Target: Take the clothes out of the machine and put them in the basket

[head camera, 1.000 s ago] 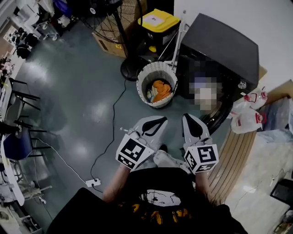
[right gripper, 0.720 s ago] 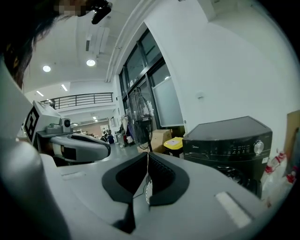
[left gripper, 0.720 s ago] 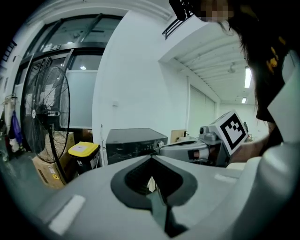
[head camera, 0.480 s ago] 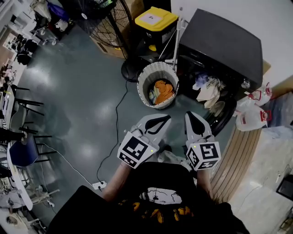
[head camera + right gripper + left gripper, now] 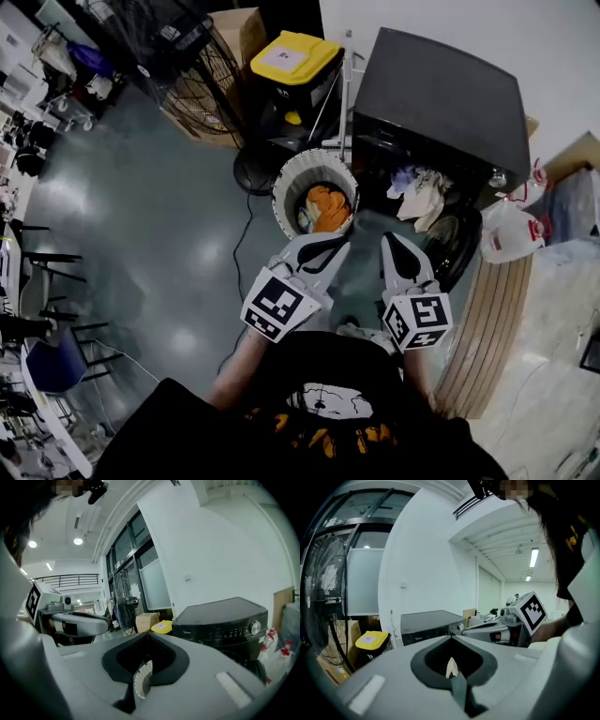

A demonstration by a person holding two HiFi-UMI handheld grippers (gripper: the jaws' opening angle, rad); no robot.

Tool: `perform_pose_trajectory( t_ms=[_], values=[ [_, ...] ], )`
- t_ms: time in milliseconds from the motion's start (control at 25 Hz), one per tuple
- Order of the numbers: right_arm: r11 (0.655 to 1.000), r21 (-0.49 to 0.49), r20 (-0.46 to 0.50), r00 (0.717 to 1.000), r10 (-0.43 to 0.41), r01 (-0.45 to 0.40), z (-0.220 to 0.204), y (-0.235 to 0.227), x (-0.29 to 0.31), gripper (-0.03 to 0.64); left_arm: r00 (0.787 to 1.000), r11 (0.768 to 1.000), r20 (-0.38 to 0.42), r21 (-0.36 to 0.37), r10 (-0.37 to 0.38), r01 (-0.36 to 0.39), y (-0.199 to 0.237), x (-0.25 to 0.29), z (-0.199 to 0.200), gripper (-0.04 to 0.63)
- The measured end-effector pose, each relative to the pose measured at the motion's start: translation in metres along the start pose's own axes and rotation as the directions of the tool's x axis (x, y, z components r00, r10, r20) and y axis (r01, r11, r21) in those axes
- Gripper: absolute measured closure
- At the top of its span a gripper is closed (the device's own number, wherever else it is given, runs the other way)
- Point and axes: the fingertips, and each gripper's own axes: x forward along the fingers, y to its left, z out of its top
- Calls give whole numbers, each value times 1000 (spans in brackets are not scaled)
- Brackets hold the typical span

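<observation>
The black machine stands at the upper right of the head view, its front door open. Pale clothes spill out of the opening. Left of it sits a white woven basket with orange and blue clothes inside. My left gripper is just below the basket and my right gripper is below the machine's opening. Both are shut and hold nothing. The left gripper view shows the left gripper with its jaws meeting and the machine behind. The right gripper faces the machine.
A large floor fan and a black bin with a yellow lid stand behind the basket. A cable runs across the grey floor. White plastic jugs and a slatted wooden board are to the right. Chairs line the left edge.
The basket and machine have drawn closer to both grippers. The grippers stay shut and side by side.
</observation>
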Motion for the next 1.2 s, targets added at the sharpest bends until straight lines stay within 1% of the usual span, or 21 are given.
perform_pose_trajectory(
  t_ms=[160,320,600,800,920,1040,1200],
  values=[
    [998,14,9,998,-65,65,11,1,30,589,997,997,8,23,-80,79,32,9,10,595],
    [993,25,-6,993,-117,118,11,0,58,589,991,991,5,29,-134,134,62,17,10,595],
    [967,49,-24,968,-251,251,9,-7,80,581,965,965,-17,35,-260,260,92,29,1,595],
    [939,48,-40,940,-338,340,5,-15,91,581,939,939,-32,35,-341,342,107,40,-9,595],
    [915,40,-60,915,-399,402,-5,-25,91,578,920,919,-48,37,-390,392,110,47,-19,595],
    [888,33,-87,887,-454,458,-22,-44,90,575,902,902,-68,50,-426,429,110,61,-34,595],
    [863,19,-116,859,-499,504,-42,-79,92,569,882,882,-115,63,-458,466,109,87,-51,595]
  ],
)
